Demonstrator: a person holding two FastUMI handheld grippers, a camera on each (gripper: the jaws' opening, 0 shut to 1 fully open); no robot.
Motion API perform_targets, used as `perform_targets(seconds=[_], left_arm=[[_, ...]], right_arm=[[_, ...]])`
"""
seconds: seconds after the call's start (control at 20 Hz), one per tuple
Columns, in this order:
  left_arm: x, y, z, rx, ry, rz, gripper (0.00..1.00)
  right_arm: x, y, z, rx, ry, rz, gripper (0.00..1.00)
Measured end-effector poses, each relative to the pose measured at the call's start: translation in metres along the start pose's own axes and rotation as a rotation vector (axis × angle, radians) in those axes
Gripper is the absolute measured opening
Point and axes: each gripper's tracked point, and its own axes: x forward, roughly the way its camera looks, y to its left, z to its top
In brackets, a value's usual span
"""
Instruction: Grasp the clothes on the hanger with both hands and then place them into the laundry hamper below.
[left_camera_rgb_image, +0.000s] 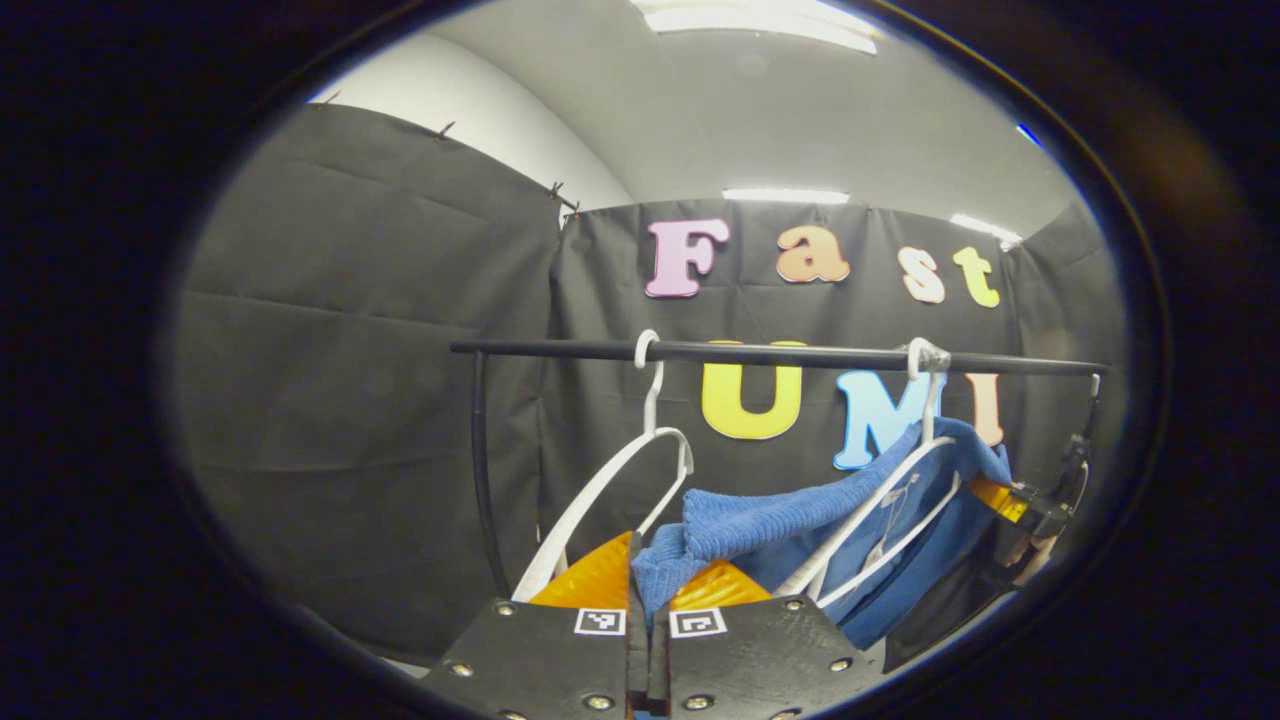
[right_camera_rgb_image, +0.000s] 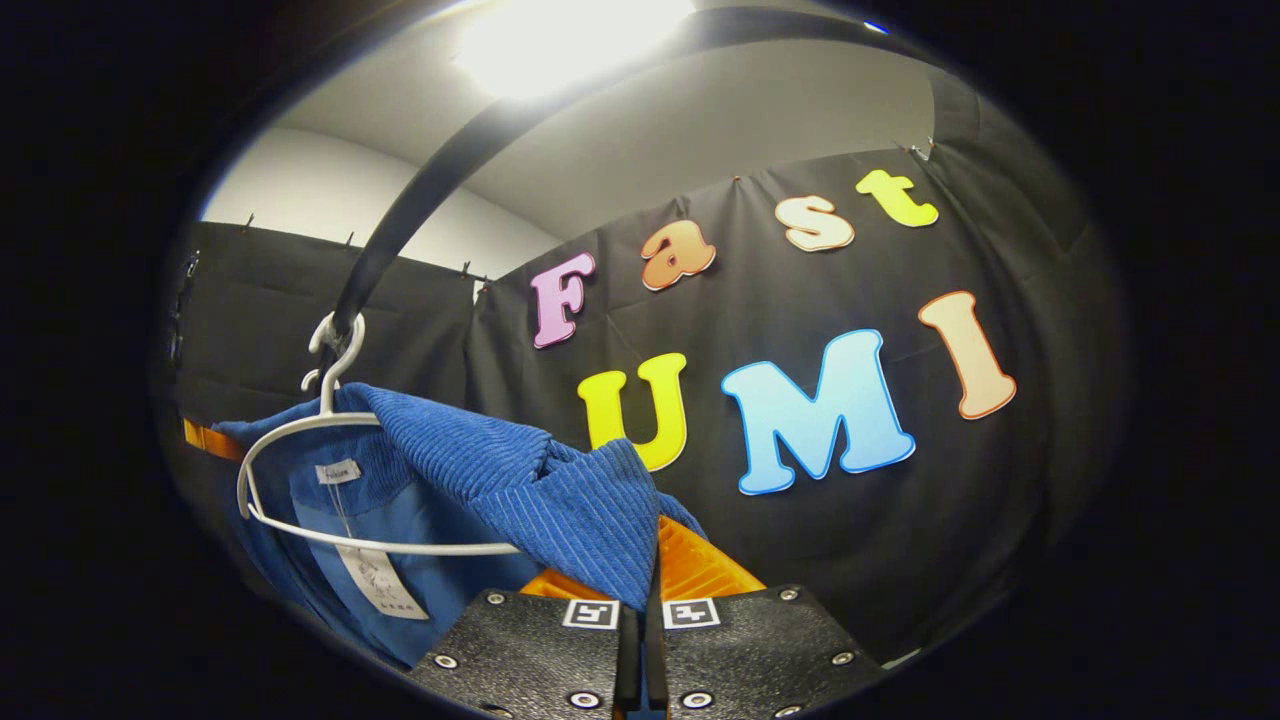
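Observation:
A blue ribbed garment (left_camera_rgb_image: 800, 510) hangs on a white hanger (left_camera_rgb_image: 925, 400) from the black rail (left_camera_rgb_image: 780, 353). In the left gripper view, my left gripper (left_camera_rgb_image: 648, 575) is shut on one corner of the garment, and the cloth bunches between its orange fingers (left_camera_rgb_image: 600, 580). At the far right of that view, my right gripper (left_camera_rgb_image: 1005, 498) holds the garment's other side. In the right gripper view, my right gripper (right_camera_rgb_image: 655, 560) is shut on a fold of the blue garment (right_camera_rgb_image: 500, 470). The hanger (right_camera_rgb_image: 290, 430) and a white label sit to its left, and an orange finger of the left gripper (right_camera_rgb_image: 210, 440) peeks out beyond.
An empty white hanger (left_camera_rgb_image: 600, 480) hangs on the rail just left of the garment. The rail's black upright post (left_camera_rgb_image: 482, 470) stands at its left end. Black cloth walls close in behind and on both sides.

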Motion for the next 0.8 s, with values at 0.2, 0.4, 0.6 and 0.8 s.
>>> perform_targets(seconds=[0.2, 0.4, 0.6, 0.8], left_arm=[[-0.001, 0.001, 0.001, -0.031, -0.002, -0.001, 0.01], [-0.002, 0.002, -0.003, -0.062, -0.009, -0.020, 0.01], [0.004, -0.001, -0.023, -0.140, -0.003, -0.033, 0.01], [0.010, -0.005, -0.032, -0.143, -0.014, -0.057, 0.01]], right_arm=[[-0.010, 0.000, -0.003, -0.054, 0.005, 0.031, 0.04], [-0.002, -0.011, 0.015, -0.159, -0.084, -0.027, 0.02], [0.010, -0.014, 0.032, -0.266, -0.184, -0.093, 0.02], [0.017, -0.018, 0.034, -0.348, -0.226, -0.131, 0.02]])
